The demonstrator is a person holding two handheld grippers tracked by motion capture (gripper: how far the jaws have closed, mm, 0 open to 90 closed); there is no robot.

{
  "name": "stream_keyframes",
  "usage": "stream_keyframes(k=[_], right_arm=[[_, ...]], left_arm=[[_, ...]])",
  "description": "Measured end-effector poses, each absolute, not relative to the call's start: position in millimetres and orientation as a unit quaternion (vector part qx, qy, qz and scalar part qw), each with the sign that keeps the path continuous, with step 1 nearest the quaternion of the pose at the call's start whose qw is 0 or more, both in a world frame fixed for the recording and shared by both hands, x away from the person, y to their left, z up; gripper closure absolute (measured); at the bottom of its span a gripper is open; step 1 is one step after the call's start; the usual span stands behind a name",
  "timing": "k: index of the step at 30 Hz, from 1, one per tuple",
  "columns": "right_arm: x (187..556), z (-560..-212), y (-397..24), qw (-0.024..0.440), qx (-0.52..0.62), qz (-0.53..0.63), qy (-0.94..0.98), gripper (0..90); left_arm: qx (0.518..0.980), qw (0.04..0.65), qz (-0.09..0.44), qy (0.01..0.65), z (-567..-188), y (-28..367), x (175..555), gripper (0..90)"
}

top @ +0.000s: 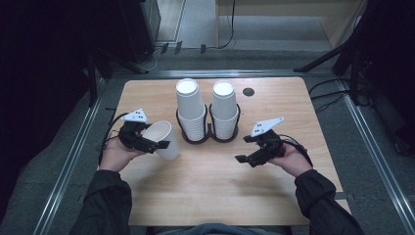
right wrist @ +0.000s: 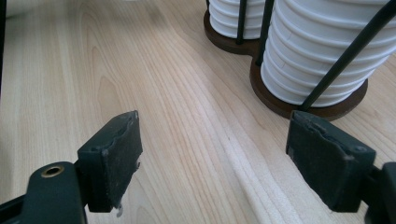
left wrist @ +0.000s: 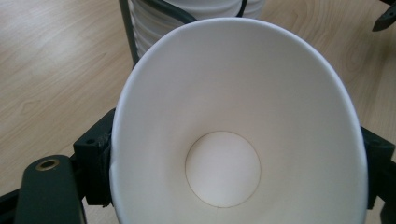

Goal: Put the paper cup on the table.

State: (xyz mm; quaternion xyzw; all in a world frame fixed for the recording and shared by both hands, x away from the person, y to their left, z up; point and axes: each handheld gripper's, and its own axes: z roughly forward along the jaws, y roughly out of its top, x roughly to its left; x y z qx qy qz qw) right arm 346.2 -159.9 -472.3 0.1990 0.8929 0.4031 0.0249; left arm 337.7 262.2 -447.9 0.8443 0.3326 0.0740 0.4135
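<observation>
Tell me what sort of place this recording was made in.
Probably a lab or recording workspace: a bare wooden table on grey floor, black stands and loose cables around it, and stacked paper cups in a holder as props.

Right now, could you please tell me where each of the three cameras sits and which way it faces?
High view: above the person's side, looking forward and down at the table; both forearms, left tongs holding a paper cup, right tongs open.
Left gripper view: rides the left tongs, looking into the cup pinched between its jaws.
Right gripper view: rides the right tongs, looking across the wood at the cup holder; jaws apart with nothing between them.
Shared: both gripper views show the stacked cups, as does the high view.
</observation>
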Motion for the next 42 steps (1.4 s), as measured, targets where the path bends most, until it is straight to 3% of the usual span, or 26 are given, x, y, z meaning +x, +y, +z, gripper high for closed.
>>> stream_keyframes(k=[17, 29, 42], right_arm=[[342.0, -473.8, -168.2, 0.031, 0.209, 0.398, 0.892, 18.8], [340.6, -477.3, -166.0, 0.031, 0.203, 0.386, 0.899, 18.8], [341.4, -478.3, -164.3, 0.029, 0.203, 0.385, 0.9, 18.9]], left_arm=[[0.817, 0.418, 0.106, 0.383, -433.8, 286.7, 359.7, 14.7], [0.802, 0.378, 0.141, 0.44, -446.8, 309.3, 368.4, 13.6], [0.786, 0.365, 0.137, 0.479, -463.0, 322.3, 376.7, 12.3]])
